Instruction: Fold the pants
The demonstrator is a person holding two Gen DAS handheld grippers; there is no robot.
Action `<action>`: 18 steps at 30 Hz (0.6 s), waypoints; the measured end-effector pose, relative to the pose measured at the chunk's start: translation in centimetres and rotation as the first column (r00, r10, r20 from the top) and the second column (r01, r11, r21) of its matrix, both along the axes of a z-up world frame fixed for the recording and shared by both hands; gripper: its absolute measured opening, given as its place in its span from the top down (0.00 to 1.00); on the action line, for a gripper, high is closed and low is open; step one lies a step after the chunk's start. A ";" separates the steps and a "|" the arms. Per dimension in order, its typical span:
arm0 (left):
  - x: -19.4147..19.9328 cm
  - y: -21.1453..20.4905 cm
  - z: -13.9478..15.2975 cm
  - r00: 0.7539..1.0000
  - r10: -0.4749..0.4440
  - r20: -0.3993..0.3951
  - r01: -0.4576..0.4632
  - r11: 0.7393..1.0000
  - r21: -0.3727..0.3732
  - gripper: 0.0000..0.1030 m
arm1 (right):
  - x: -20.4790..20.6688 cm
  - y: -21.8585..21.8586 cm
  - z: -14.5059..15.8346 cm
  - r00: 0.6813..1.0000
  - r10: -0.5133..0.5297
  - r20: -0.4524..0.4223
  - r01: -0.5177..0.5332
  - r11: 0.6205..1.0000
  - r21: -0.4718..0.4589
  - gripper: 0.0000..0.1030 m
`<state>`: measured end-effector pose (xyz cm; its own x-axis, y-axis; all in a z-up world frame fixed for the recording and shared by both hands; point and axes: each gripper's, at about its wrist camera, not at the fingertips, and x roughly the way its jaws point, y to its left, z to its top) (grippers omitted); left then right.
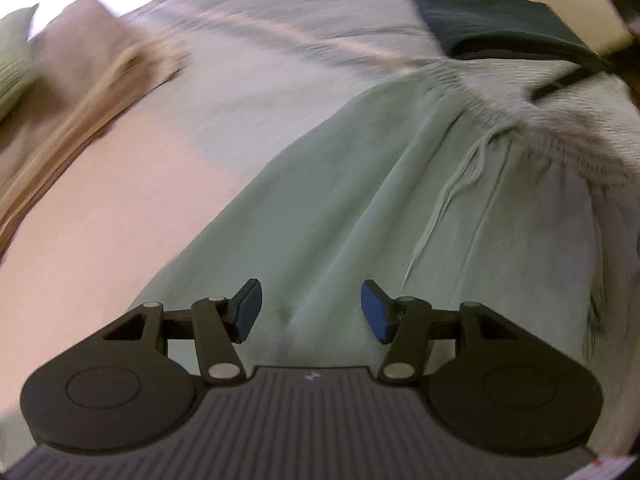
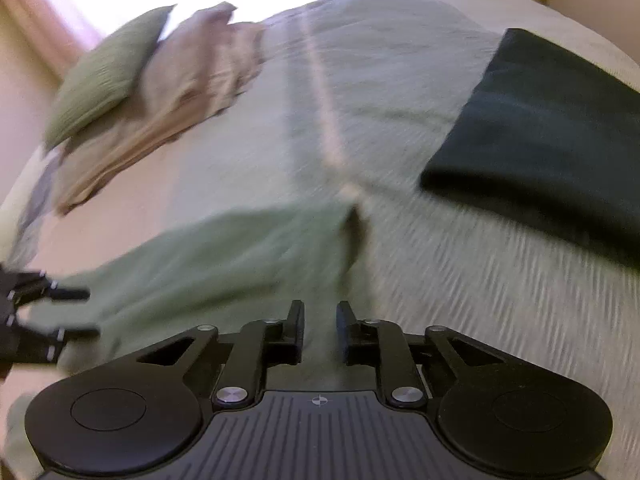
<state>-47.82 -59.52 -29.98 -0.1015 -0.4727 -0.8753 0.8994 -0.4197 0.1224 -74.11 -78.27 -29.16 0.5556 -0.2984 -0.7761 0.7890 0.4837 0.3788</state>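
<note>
Pale green pants lie spread on the bed, their gathered waistband and white drawstring toward the right of the left wrist view. My left gripper hangs open just above the fabric, nothing between its blue pads. In the right wrist view the pants stretch leftward from a dark fold. My right gripper hovers over them, its jaws a narrow gap apart; I see no cloth pinched between them. The left gripper shows at the left edge, open over the pants' far end.
A dark folded garment lies on the bedspread to the right, also in the left wrist view as a dark folded garment. A green pillow and a beige pillow sit at the far left. Both views are motion-blurred.
</note>
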 end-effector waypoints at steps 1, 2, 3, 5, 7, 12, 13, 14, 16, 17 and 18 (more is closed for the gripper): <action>1.6 1.7 0.8 0.999 0.048 0.009 -0.049 0.999 0.013 0.51 | -0.1 1.8 0.2 1.000 0.012 0.011 -0.012 1.000 0.015 0.79; 2.9 3.1 1.3 0.996 0.087 0.018 -0.087 0.996 0.021 0.51 | -0.2 3.2 0.1 1.000 0.020 0.022 -0.020 0.999 0.038 0.76; 4.1 4.7 1.9 0.991 0.127 0.033 -0.128 0.991 0.028 0.51 | -0.5 4.9 -0.3 0.999 0.029 0.029 -0.031 0.997 0.077 0.63; 6.7 8.1 3.0 0.976 0.208 0.069 -0.212 0.976 0.045 0.51 | -0.6 7.3 -1.2 0.999 0.046 -0.025 -0.043 0.993 0.110 0.54; 9.0 11.7 3.9 0.952 0.286 0.104 -0.293 0.955 0.055 0.51 | -1.2 9.0 -2.4 0.989 0.038 -0.141 -0.020 0.992 0.127 0.54; 13.4 19.0 5.7 0.890 0.429 0.154 -0.442 0.895 0.059 0.50 | 0.4 10.8 -0.5 0.975 0.049 -0.218 -0.037 0.997 0.062 0.53; 14.2 20.3 5.9 0.878 0.452 0.154 -0.465 0.883 0.057 0.50 | 1.2 11.1 0.1 0.977 0.066 -0.202 -0.057 0.997 0.053 0.52; 15.0 21.6 6.2 0.868 0.472 0.151 -0.485 0.873 0.055 0.50 | 2.1 11.5 0.5 0.977 0.081 -0.198 -0.074 0.996 0.040 0.52; 16.5 23.8 6.7 0.854 0.501 0.142 -0.511 0.858 0.046 0.50 | 4.5 12.5 1.5 0.974 0.113 -0.195 -0.112 0.994 0.016 0.51; 17.1 24.7 6.9 0.850 0.510 0.134 -0.519 0.854 0.043 0.50 | 5.7 13.1 2.0 0.974 0.122 -0.189 -0.123 0.992 0.009 0.50; 18.0 26.0 7.1 0.845 0.519 0.125 -0.527 0.849 0.039 0.49 | 7.0 13.8 2.6 0.975 0.127 -0.180 -0.129 0.992 0.004 0.49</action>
<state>-29.83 -33.56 -22.84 0.2386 -0.3669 -0.8991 0.9711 0.0986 0.2175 -67.13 -64.49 -26.59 0.4411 -0.2403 -0.8647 0.7752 0.5875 0.2322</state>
